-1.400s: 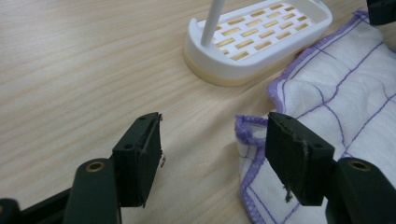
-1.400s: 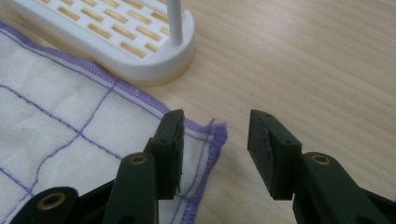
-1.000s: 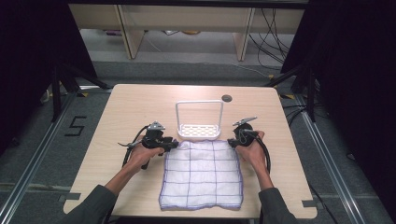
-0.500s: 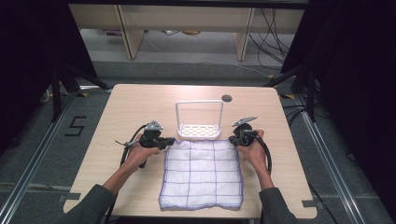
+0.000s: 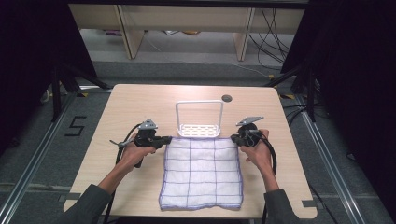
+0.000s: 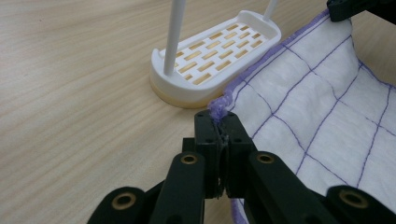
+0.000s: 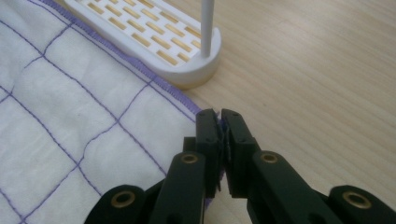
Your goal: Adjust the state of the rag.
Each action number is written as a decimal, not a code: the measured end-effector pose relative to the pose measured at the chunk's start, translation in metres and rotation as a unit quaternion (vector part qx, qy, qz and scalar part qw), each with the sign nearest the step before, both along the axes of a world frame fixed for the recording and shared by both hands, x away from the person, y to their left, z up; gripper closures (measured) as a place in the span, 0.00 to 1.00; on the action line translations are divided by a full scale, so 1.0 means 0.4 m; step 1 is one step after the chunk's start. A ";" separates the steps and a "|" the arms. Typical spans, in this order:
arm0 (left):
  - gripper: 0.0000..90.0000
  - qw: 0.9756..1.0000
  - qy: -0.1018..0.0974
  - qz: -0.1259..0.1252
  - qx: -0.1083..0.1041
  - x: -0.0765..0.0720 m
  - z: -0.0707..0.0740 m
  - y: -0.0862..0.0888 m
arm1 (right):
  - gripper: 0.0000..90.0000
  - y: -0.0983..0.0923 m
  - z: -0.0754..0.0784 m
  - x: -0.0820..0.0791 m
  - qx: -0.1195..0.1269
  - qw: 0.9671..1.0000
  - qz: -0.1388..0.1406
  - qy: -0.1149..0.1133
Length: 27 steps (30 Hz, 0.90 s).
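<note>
pinching cloth [image 5: 201, 172] corners: left gripper [image 6: 220, 122], right gripper [image 7: 219, 122]

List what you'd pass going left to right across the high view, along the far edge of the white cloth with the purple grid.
Left gripper, shut on the cloth's far left corner → white cloth with purple grid lines → right gripper, shut on its far right corner. The white slotted plastic rack stands just beyond the cloth's far edge.

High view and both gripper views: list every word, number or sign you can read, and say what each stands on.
"5": a dark figure marked on the grey floor left of the table.
No writing on the cloth, the white rack, the left gripper or the right gripper.
</note>
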<state>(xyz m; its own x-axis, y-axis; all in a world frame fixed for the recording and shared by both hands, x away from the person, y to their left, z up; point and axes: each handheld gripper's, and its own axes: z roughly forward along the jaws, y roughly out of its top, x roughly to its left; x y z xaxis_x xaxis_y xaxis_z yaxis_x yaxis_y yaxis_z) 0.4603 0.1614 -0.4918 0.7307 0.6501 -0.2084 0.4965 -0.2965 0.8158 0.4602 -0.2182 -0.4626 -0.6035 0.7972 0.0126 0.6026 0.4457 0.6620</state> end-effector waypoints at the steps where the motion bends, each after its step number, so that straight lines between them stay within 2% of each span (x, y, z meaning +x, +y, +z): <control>1: 0.97 1.000 0.000 0.000 0.000 0.000 0.000 0.000 | 0.96 0.000 0.000 0.000 0.000 1.000 0.000 0.000; 2: 0.97 1.000 0.000 -0.002 -0.001 -0.003 0.005 0.001 | 0.96 -0.002 0.006 -0.001 -0.001 1.000 0.006 -0.006; 3: 0.97 1.000 -0.003 -0.001 -0.001 -0.005 0.007 0.000 | 0.96 -0.001 0.012 -0.004 0.007 1.000 0.002 0.001; 4: 0.97 1.000 -0.003 -0.004 0.000 -0.006 0.009 0.001 | 0.96 -0.003 0.019 -0.007 0.001 1.000 0.002 0.005; 6: 0.97 1.000 -0.006 -0.004 -0.001 -0.009 0.013 0.000 | 0.96 -0.005 0.022 -0.006 0.001 1.000 0.015 -0.010; 8: 0.97 1.000 -0.009 0.001 -0.002 -0.010 0.014 -0.001 | 0.96 -0.001 0.026 -0.010 0.011 1.000 0.004 -0.012; 9: 0.97 1.000 -0.008 0.001 -0.004 -0.008 0.018 0.004 | 0.96 -0.002 0.027 -0.011 0.008 1.000 0.008 -0.018; 13: 0.97 1.000 -0.004 0.001 -0.015 -0.006 0.026 0.011 | 0.96 -0.006 0.045 -0.016 0.006 1.000 0.013 -0.016; 14: 0.97 1.000 -0.005 0.002 -0.022 -0.005 0.031 0.016 | 0.96 -0.006 0.048 -0.017 0.010 1.000 0.012 -0.020; 15: 0.97 1.000 -0.004 0.005 -0.023 -0.006 0.036 0.018 | 0.96 -0.002 0.045 -0.018 0.027 0.999 0.006 -0.028; 16: 0.97 1.000 -0.008 0.003 -0.028 -0.005 0.037 0.019 | 0.96 -0.007 0.057 -0.020 0.016 1.000 0.012 -0.021; 17: 0.97 1.000 -0.007 0.001 -0.029 -0.006 0.041 0.020 | 0.96 -0.008 0.058 -0.020 0.015 0.999 0.013 -0.026; 19: 0.97 0.999 -0.009 0.002 -0.031 -0.007 0.044 0.021 | 0.96 -0.008 0.062 -0.022 0.016 0.999 0.014 -0.027; 20: 0.97 0.999 -0.010 -0.003 -0.035 -0.009 0.052 0.024 | 0.96 -0.010 0.070 -0.024 0.021 0.999 0.020 -0.036; 25: 0.97 0.999 -0.020 -0.008 -0.034 -0.024 0.066 0.025 | 0.96 -0.007 0.087 -0.040 0.023 0.999 0.018 -0.037; 26: 0.98 0.999 -0.023 -0.015 -0.032 -0.040 0.074 0.029 | 0.96 -0.006 0.093 -0.053 0.024 0.999 0.021 -0.041; 27: 0.97 0.999 -0.023 -0.015 -0.032 -0.040 0.074 0.029 | 0.96 -0.007 0.096 -0.058 0.023 0.999 0.024 -0.042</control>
<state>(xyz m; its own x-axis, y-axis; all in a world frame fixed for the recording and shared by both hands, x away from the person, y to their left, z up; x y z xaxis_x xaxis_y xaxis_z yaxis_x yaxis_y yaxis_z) 0.4445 0.1730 -0.4623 0.7594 0.6139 -0.2156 0.4504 -0.2567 0.8551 0.4369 -0.2208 -0.4243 -0.6423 0.7665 -0.0037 0.5226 0.4414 0.7294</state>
